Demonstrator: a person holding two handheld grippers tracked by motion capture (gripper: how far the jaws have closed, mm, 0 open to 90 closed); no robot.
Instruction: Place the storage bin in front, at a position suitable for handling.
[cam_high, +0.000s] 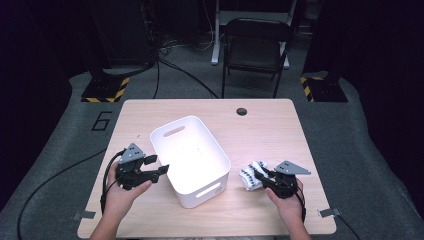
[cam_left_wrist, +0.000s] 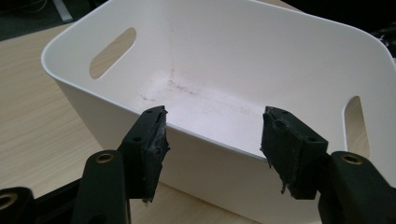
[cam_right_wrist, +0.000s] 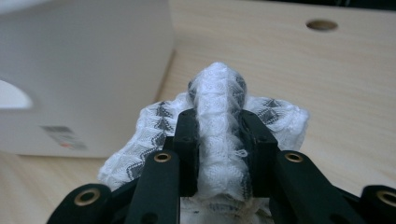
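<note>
A: Start with the high view. Where does everything sit?

B: A white tub (cam_high: 190, 160) stands mid-bench (cam_high: 260, 125), turned a little, with nothing visible inside. The left claw (cam_high: 161, 165) hangs just beside its left wall. The right claw (cam_high: 257, 176) is off to the tub's right, well apart from it, pinching a bunched white cloth with dark zigzag bands (cam_high: 251, 174) near the front of the bench.

A: And the left gripper view?

B: Its two black pads (cam_left_wrist: 152, 149) stand wide apart with nothing between them, so that claw is open. Past them is the tub's near rim (cam_left_wrist: 210, 133), a slot handle at each end and a faint scuffed floor.

A: The right gripper view?

B: The pads (cam_right_wrist: 189, 149) are clamped on a ridge of the cloth (cam_right_wrist: 217, 126), which bulges above and spills out at both sides. The tub's outer wall (cam_right_wrist: 88, 70), with a small label, rises to the left.

A: How should that cloth handle?

B: I'd judge it light, soft and stretchy, with no risk of breaking. It will sag and trail loose folds, so a grip through the thick gathered middle, as here, looks safest; a pinch at one edge would let it unroll and could catch the rim.
</note>
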